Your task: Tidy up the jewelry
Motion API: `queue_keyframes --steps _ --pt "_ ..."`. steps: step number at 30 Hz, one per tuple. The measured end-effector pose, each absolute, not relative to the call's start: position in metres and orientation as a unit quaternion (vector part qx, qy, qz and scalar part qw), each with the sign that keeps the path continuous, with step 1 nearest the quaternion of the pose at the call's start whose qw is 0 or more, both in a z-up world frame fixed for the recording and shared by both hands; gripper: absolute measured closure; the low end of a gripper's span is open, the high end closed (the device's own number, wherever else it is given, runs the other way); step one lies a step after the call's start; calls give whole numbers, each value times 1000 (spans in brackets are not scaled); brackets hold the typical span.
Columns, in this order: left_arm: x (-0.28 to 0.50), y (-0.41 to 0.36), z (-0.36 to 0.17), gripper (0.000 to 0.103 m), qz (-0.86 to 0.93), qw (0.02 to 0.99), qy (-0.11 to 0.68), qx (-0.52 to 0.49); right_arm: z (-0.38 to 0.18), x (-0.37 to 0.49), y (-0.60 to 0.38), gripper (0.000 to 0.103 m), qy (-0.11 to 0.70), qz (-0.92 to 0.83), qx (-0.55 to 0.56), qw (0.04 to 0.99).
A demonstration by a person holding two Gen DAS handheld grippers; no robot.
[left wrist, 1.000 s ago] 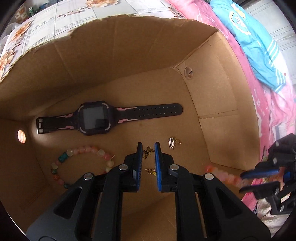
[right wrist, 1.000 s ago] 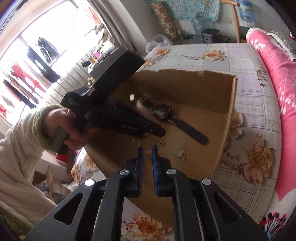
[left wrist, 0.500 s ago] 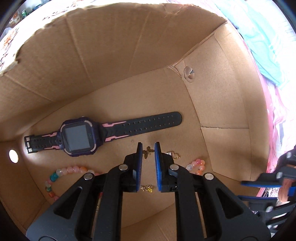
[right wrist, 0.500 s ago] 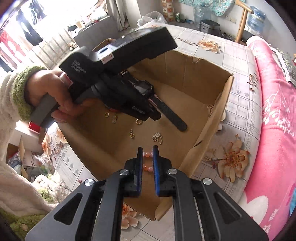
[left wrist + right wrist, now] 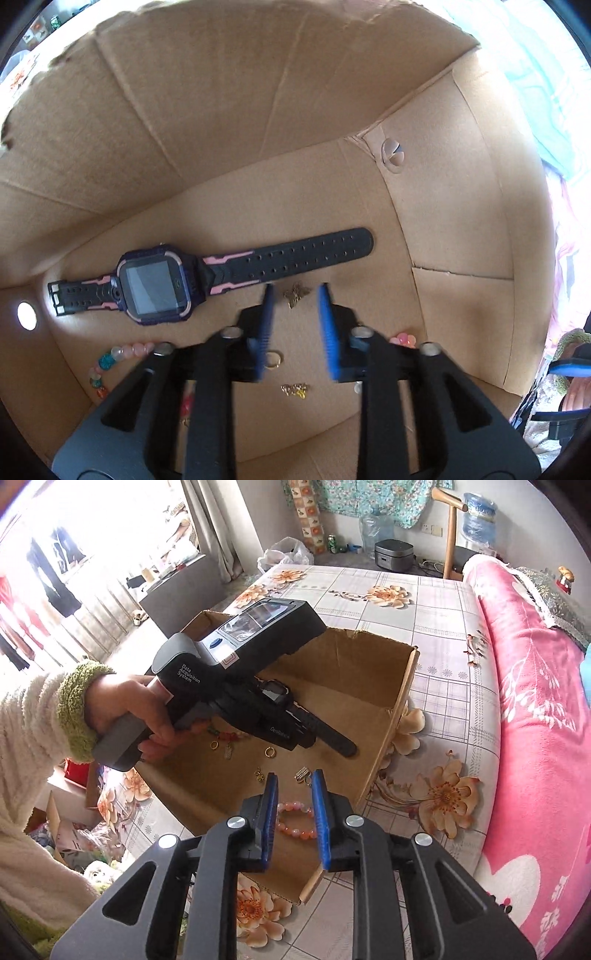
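Observation:
Inside a cardboard box [image 5: 221,110] lie a black-and-pink watch [image 5: 159,284], a gold butterfly charm [image 5: 300,292], a gold ring [image 5: 273,359], another gold charm [image 5: 295,390] and a multicoloured bead bracelet [image 5: 107,363]. My left gripper [image 5: 296,286] points down into the box, its jaws opening, with nothing pressed between them; the butterfly charm lies on the floor past the tips. My right gripper [image 5: 294,777] hovers over the box's near corner, jaws opening and empty. A pink-orange bead bracelet [image 5: 295,821] rests on the box floor below it.
A hand [image 5: 125,709] in a cream sleeve with a green cuff holds the left gripper's body [image 5: 240,672] over the box [image 5: 402,686]. The box sits on a floral bedsheet [image 5: 443,602]. A pink blanket [image 5: 535,720] runs along the right.
The right jaws parted and let go of the pink-orange bracelet, which now lies in the box; the right gripper rose. The left jaws widened and a gold ring now shows between them.

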State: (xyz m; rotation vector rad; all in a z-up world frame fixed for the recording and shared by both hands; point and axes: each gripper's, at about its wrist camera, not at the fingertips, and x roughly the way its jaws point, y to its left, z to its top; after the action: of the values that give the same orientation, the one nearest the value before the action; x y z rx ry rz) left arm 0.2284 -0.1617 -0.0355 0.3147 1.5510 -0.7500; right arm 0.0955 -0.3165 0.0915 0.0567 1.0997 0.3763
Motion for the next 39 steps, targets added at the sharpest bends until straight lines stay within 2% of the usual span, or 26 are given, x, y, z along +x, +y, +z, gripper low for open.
queue_keyframes --steps 2,5,7,9,11,13,16,20,23,28,32,36,39 --pt "222 -157 -31 65 -325 649 673 142 94 92 -317 83 513 175 29 840" --pt "215 -145 -15 64 -331 658 664 129 100 86 -317 82 503 170 33 847" --pt "210 -133 4 61 -337 667 655 114 104 79 -320 75 493 165 41 853" --pt "199 -117 30 58 -347 687 630 103 108 72 -324 73 476 155 54 864" --pt "183 -97 61 50 -359 712 595 98 114 61 -330 71 451 140 70 879" --pt "163 -71 93 38 -368 743 552 89 117 47 -337 63 420 123 93 894" --pt "134 -21 135 26 -368 793 481 66 113 30 -342 60 386 92 119 910" --pt "110 52 164 20 -328 846 420 6 91 18 -351 60 377 51 168 909" --pt "99 95 159 20 -287 865 408 -57 65 15 -364 60 386 50 239 890" --pt "100 125 109 20 -276 851 431 -118 28 22 -371 60 409 87 340 842" --pt "95 112 68 20 -293 835 446 -135 23 26 -363 61 424 85 327 841" --pt "89 104 64 20 -288 843 436 -128 25 27 -358 68 436 72 305 844" --pt "81 102 61 20 -289 843 438 -120 26 25 -359 69 442 67 301 842"
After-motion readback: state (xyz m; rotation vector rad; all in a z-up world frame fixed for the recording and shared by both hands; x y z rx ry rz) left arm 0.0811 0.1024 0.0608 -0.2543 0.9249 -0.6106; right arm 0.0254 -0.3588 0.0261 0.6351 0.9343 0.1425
